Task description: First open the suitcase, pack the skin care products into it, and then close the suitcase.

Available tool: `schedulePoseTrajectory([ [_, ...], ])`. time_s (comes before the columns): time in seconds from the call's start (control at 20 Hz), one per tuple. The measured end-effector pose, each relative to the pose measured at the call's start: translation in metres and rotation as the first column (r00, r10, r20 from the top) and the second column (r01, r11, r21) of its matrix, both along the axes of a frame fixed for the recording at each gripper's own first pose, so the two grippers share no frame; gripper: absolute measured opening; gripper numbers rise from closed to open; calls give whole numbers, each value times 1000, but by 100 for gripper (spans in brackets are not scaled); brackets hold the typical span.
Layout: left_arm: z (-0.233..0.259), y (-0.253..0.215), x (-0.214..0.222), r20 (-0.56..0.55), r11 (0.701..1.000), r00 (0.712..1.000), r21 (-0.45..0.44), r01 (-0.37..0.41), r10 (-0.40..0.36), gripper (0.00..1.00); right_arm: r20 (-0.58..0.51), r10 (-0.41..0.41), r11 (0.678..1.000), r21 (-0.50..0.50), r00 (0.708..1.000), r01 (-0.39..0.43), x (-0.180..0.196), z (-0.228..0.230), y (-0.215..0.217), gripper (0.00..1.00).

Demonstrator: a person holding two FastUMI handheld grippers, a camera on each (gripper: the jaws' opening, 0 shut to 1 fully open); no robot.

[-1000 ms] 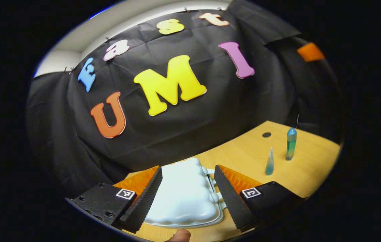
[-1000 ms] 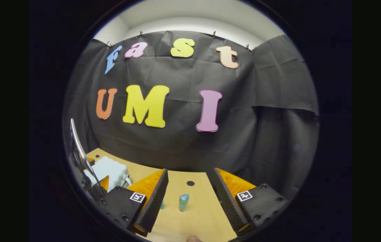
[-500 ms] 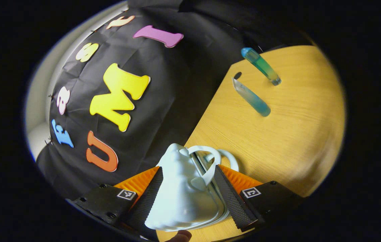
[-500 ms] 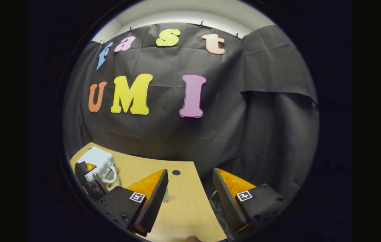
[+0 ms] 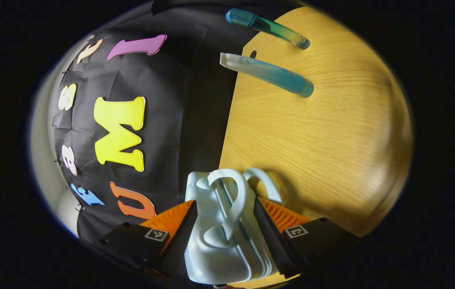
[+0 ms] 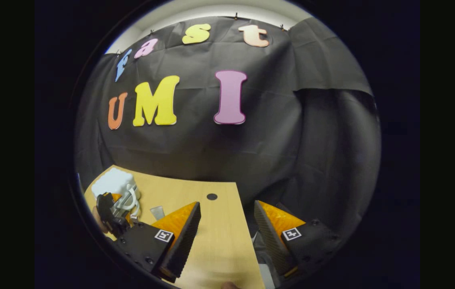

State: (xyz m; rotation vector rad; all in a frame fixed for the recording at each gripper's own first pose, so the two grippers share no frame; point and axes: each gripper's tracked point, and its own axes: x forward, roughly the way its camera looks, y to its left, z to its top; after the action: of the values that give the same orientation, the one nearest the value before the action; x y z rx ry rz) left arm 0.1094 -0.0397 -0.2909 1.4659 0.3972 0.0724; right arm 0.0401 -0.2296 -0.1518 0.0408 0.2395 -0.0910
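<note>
White and closed, the suitcase (image 5: 219,241) sits clamped between the left gripper (image 5: 224,237) fingers, tipped onto its edge on the table (image 5: 323,152). Right gripper (image 6: 225,237) hangs wide, empty. Opening comes next, needing the halves parted; tube (image 5: 269,74) and bottle (image 5: 267,27) wait well apart.

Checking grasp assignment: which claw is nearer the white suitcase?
Left. The left claw has both fingers pressed on the white suitcase; the right claw hangs open over the table, apart from it.
</note>
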Motion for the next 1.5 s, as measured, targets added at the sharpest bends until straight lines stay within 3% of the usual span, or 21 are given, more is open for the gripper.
schedulePoseTrajectory([
  [0.05, -4, 0, 2, -14, 1000, 1000, 6, -4, 4, 72, -11, 1, 1000, 9, 1000, -1, 1, -4, -3, 80],
  [0.1, -3, -4, 3, -13, 1000, 1000, 15, -2, 2, 70, -14, 2, 1000, 17, 1000, -2, 3, -5, -6, 80],
  [0.15, -1, -8, 4, -7, 1000, 1000, 18, 3, -3, 56, -17, 1, 1000, 19, 1000, 0, 5, -7, -9, 80],
  [0.3, -8, -11, 8, -22, 1000, 1000, -9, 0, 0, 40, -28, -6, 1000, 12, 1000, 6, 4, -10, -12, 80],
  [0.35, -8, -13, 7, -24, 1000, 1000, -8, 0, -1, 30, -30, -8, 1000, 9, 1000, 8, 2, -10, -12, 80],
  [0.45, -9, -12, 9, -26, 1000, 1000, -11, 1, -2, 23, -34, -18, 1000, -2, 999, 17, -1, -11, -10, 80],
  [0.8, -3, -15, 11, -8, 998, 999, -51, 37, -37, 17, -35, -55, 998, -43, 998, 54, -25, 1, 19, 78],
  [0.95, 11, -16, 9, 12, 984, 999, -172, 51, -50, 4, -19, -65, 995, -74, 998, 63, -38, 13, 39, 80],
  [1.05, 22, -10, 4, 27, 946, 999, -323, 27, -20, 3, -1, -67, 993, -93, 998, 67, -44, 24, 52, 80],
  [1.25, 70, -3, -6, 57, 814, 998, -578, 53, -25, 3, 24, -82, 991, -101, 996, 84, -48, 42, 80, 80],
  [1.4, 120, 19, -16, 94, 687, 995, -723, 80, -17, 3, 48, -92, 990, -98, 995, 96, -47, 56, 104, 80],
  [1.5, 154, 40, -29, 133, 617, 991, -780, 101, 6, 3, 76, -91, 989, -107, 993, 99, -45, 68, 122, 79],
])
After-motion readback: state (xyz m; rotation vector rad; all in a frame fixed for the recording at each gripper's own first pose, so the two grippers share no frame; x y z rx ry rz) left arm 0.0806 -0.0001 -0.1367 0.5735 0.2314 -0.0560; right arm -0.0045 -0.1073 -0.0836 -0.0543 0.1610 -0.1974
